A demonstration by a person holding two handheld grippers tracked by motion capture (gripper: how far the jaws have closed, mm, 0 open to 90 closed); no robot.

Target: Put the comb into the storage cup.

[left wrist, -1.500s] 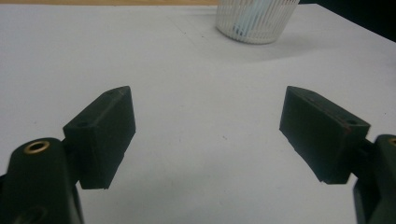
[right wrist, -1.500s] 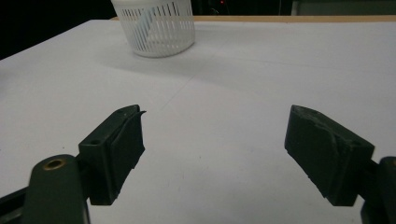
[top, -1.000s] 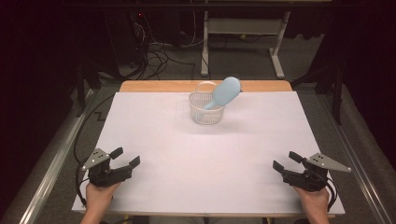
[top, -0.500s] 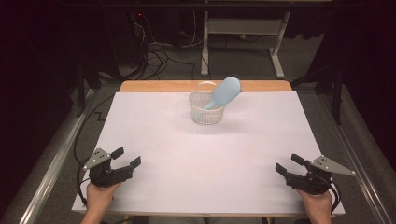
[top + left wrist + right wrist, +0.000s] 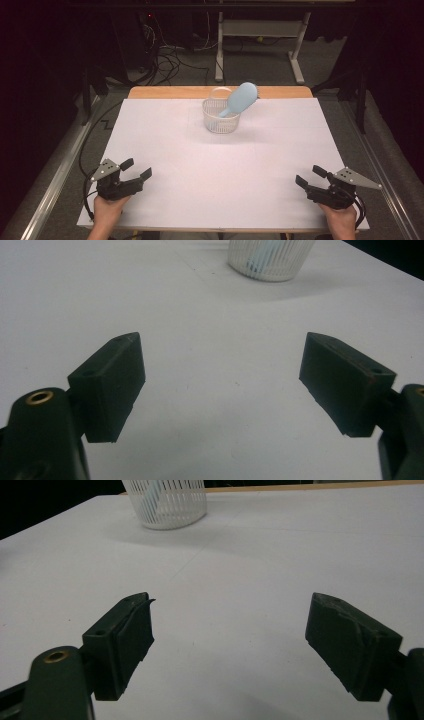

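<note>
The left gripper [image 5: 136, 169] has its 2 jaws spread wide with only bare white desk [image 5: 165, 150] between them, and in the left gripper view the same gap shows nothing held. The right gripper [image 5: 312, 177] stands likewise, its 2 jaws wide apart and gripping nothing, over the white surface near the front right corner. Each gripper sits in a hand, the left hand [image 5: 107, 210] and the right hand [image 5: 341, 220] coming in at the near edge, well apart from each other. Far ahead of both, near the back middle of the desk, stands a white slotted basket [image 5: 221, 120], upright. A light blue brush [image 5: 241, 98] leans in it, its handle down inside and its oval head tilted up over the right rim.
</note>
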